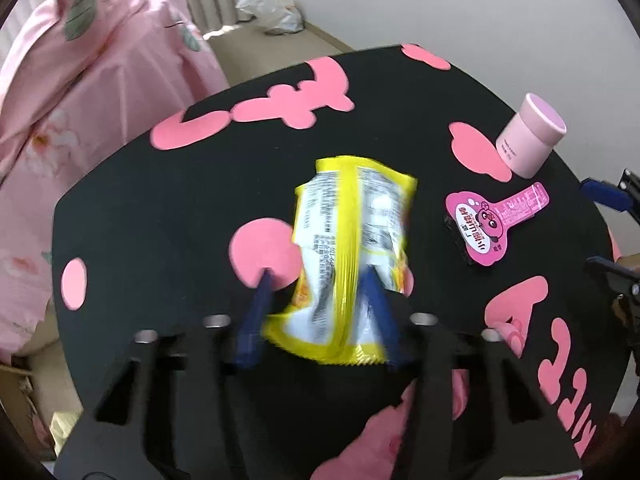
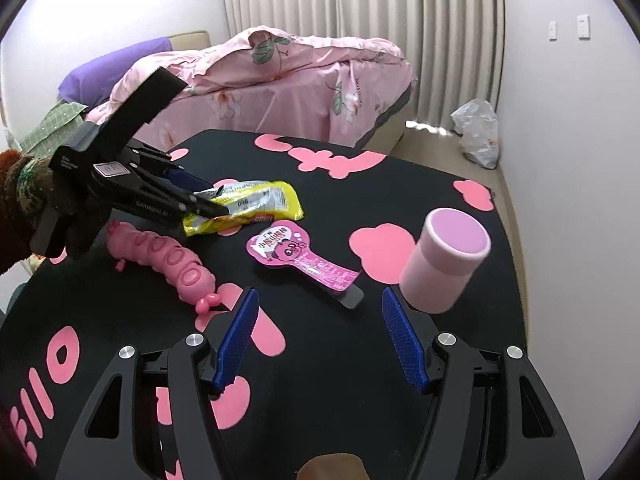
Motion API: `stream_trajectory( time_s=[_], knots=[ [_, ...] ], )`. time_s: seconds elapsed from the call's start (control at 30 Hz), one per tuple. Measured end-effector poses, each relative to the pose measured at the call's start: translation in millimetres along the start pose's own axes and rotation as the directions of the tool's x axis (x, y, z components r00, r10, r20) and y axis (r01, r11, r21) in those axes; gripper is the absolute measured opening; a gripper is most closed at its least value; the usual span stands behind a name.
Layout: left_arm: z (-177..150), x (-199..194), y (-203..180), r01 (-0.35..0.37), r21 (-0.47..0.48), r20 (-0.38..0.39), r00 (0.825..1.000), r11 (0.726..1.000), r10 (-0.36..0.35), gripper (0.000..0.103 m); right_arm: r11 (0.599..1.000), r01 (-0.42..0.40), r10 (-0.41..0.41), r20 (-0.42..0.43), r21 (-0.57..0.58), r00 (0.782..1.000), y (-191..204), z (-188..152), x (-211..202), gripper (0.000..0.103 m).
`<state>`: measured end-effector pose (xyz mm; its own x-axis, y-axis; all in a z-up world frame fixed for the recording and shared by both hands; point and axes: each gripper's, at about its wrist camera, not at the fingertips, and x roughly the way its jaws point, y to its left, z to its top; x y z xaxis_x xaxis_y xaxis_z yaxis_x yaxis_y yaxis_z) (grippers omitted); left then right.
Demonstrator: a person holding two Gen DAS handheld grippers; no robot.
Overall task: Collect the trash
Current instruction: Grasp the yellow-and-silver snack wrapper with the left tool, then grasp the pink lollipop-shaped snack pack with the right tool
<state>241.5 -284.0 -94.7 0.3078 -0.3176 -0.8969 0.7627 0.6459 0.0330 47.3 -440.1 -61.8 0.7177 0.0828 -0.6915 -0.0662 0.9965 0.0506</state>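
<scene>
Trash count on table [image 2: 400, 360]: one yellow wrapper [image 1: 352, 248], one pink label [image 2: 298, 258]. Also one pink cup [image 2: 444, 260], one pink toy [image 2: 168, 264].
Left claw [image 1: 320, 280] pinching wrapper, mid-table.
Right claw [image 2: 316, 300] spread, holding nothing; label at 12 o'clock, cup at 2 near table edge, toy at 10.

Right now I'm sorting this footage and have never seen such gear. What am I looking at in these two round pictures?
No robot here: a person holds a two-finger clamp in each hand, each with a fisheye camera looking along its blue fingers. In the left camera's picture, the left gripper is pinching a yellow snack wrapper. The right camera's picture shows the right gripper open, holding nothing. On the black table with pink shapes lie a pink snack label, a pink cup and a pink toy.
</scene>
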Motion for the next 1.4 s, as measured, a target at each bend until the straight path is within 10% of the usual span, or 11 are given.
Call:
stream_trajectory(
  time_s=[0.63, 1.1, 1.3, 1.4],
  knots=[
    [-144, -100, 52, 0.212, -0.395, 0.199, 0.97, 0.894, -0.142, 0.025, 0.99, -0.099, 0.114, -0.163, 0.098, 0.98, 0, 18, 75, 0.061],
    [-193, -103, 20, 0.139, -0.466, 0.259, 0.966, 0.874, -0.015, 0.029, 0.993, -0.074, 0.092, -0.219, 0.088, 0.971, 24, 2, 52, 0.061],
    [-198, -106, 16, 0.129, -0.455, 0.277, 0.961, 0.881, 0.002, 0.031, 0.993, 0.036, -0.024, -0.112, 0.111, 0.993, 19, 15, 44, 0.06],
    [-198, -106, 16, 0.131, -0.456, 0.277, 0.961, 0.88, 0.001, 0.032, 0.989, 0.056, -0.034, -0.159, 0.135, 0.987, 14, 19, 59, 0.042]
  ],
)
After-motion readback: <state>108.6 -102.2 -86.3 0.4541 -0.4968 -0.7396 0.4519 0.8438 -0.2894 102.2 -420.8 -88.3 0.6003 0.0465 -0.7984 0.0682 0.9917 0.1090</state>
